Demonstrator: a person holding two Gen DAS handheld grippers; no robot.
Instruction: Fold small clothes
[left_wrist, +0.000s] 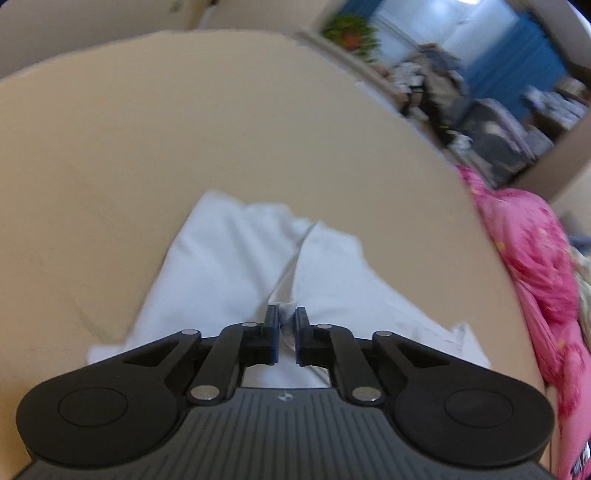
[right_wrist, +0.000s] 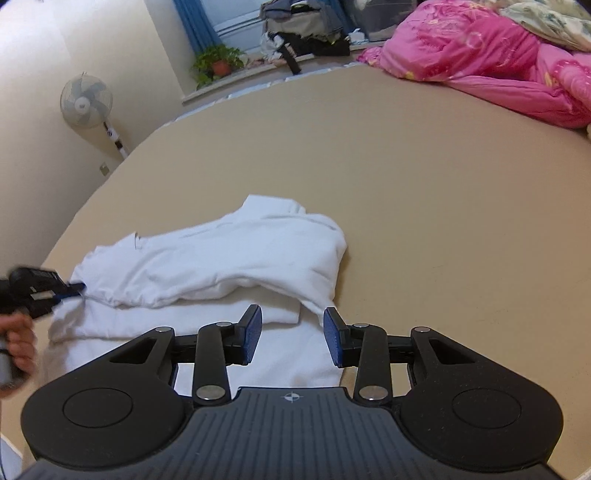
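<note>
A small white garment (left_wrist: 229, 266) lies rumpled on the tan bed sheet (left_wrist: 184, 129). My left gripper (left_wrist: 286, 314) is shut on a bunched fold of its near edge, and white cloth shows between the blue pads. In the right wrist view the garment (right_wrist: 221, 258) is partly folded over itself. At the far left of that view a hand (right_wrist: 16, 343) holds the left gripper (right_wrist: 75, 288), which pinches the garment's left edge. My right gripper (right_wrist: 291, 326) hovers open over the garment's near right part, its pads apart and pressing on nothing.
A pink quilt (right_wrist: 480, 51) is heaped at the far right of the bed (right_wrist: 443, 184) and shows at the right edge in the left view as the quilt (left_wrist: 535, 266). A standing fan (right_wrist: 86, 100), a potted plant (right_wrist: 219, 62) and piled clothes (right_wrist: 306, 29) stand beyond the bed.
</note>
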